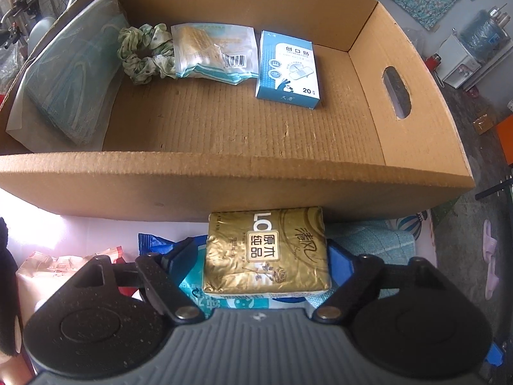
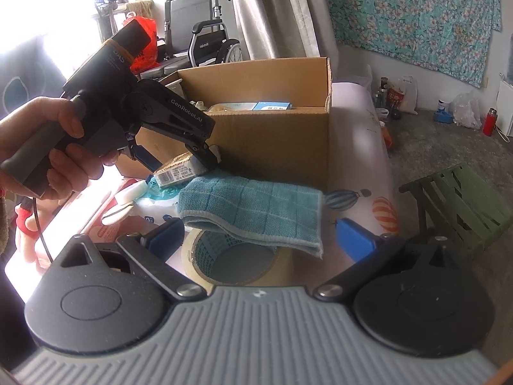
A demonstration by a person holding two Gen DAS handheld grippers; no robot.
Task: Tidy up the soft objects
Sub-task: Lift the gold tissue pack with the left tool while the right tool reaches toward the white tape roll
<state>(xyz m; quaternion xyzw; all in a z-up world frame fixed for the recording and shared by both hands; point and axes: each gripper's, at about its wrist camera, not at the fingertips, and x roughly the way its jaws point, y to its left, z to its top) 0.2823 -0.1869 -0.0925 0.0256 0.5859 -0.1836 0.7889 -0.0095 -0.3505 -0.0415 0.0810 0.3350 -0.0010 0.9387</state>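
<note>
My left gripper [image 1: 266,253] is shut on a gold tissue pack [image 1: 267,253] and holds it just in front of the near wall of the cardboard box [image 1: 224,179]. Inside the box lie a pack of blue face masks [image 1: 70,83], a green scrunchie [image 1: 144,53], a clear pouch [image 1: 213,53] and a blue plaster box [image 1: 287,70]. In the right wrist view the left gripper [image 2: 205,157] holds the same tissue pack [image 2: 176,170] beside the box [image 2: 272,141]. My right gripper [image 2: 259,240] is open above a tape roll [image 2: 237,263] and a folded blue cloth [image 2: 253,211].
A blue-and-white wipes packet [image 1: 192,285] and a snack packet [image 1: 64,266] lie under the left gripper. A green folding stool [image 2: 455,205] stands at the right. A wheelchair [image 2: 205,38] and floor clutter are behind the box.
</note>
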